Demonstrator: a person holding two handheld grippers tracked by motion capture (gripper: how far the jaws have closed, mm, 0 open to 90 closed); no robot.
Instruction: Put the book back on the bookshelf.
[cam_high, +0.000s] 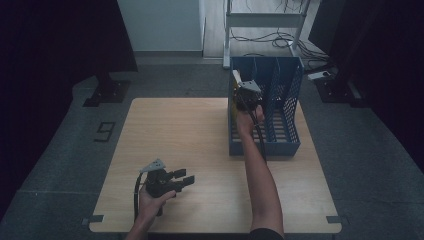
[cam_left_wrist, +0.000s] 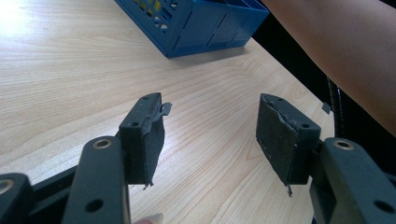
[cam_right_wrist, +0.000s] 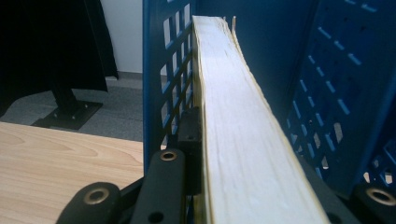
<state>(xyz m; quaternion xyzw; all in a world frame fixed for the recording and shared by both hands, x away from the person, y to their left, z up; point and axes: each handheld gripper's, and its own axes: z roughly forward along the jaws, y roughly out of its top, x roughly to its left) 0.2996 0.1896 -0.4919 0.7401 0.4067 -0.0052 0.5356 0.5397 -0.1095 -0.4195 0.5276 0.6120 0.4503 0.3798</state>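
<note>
You are clamping the book (cam_right_wrist: 243, 140) in your right gripper (cam_high: 248, 94) inside the blue file rack (cam_high: 292, 145); your left gripper (cam_high: 182, 180) is resting wide-jawed, empty, well apart from that rack.

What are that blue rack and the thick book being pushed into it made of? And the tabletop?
The blue rack looks like moulded plastic: one even colour, matte, walls pierced with regular slots. The book is paper, judging by its pale, finely lined page edge; its yellowish cover may be card. The tabletop shows light wood grain with a smooth sheen, though it could be laminate rather than solid wood.
</note>
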